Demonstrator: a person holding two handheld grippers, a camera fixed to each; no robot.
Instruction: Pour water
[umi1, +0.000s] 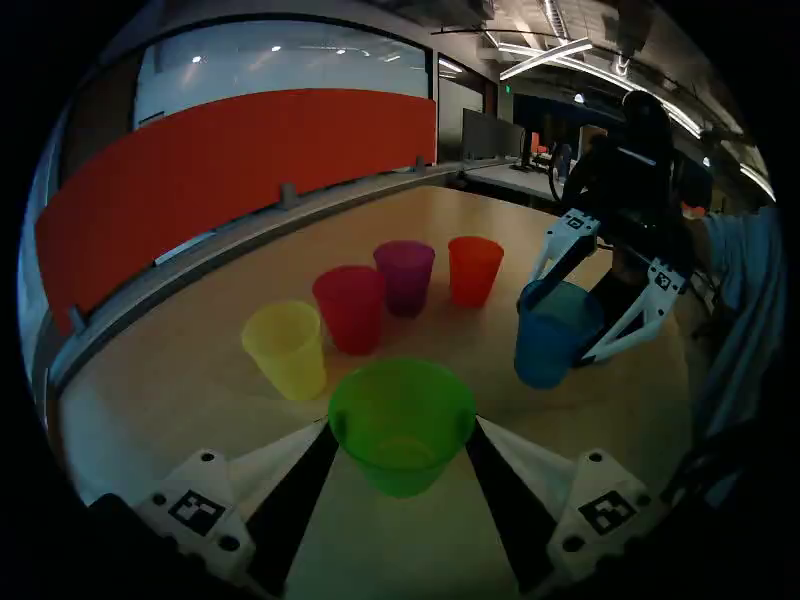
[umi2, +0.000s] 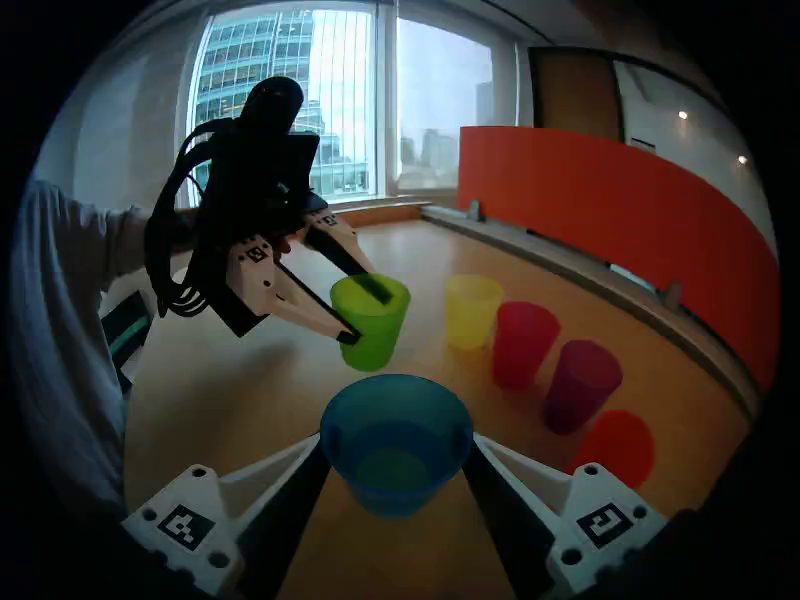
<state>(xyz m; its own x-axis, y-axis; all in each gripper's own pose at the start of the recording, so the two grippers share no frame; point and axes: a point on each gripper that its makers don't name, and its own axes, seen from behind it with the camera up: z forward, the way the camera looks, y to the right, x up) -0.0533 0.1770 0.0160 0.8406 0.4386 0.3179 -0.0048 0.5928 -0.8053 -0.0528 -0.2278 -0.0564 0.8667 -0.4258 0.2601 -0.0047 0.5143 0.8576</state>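
Note:
My left gripper (umi1: 402, 425) is shut on a translucent green cup (umi1: 402, 420), held upright close to the camera. My right gripper (umi2: 397, 450) is shut on a blue cup (umi2: 397, 455), also upright. Each pair shows in the other view: the right gripper (umi1: 557, 325) with the blue cup (umi1: 548, 345) at the right of the table, and the left gripper (umi2: 362, 305) with the green cup (umi2: 370, 322) ahead. The two held cups are apart. I cannot tell whether either holds water.
A yellow cup (umi1: 287, 348), a red cup (umi1: 350, 308), a purple cup (umi1: 405, 277) and an orange cup (umi1: 474, 270) stand in a row on the wooden table (umi1: 200, 390). An orange partition (umi1: 230, 165) runs along the table's far edge. A person's sleeve (umi2: 60, 330) is at the left.

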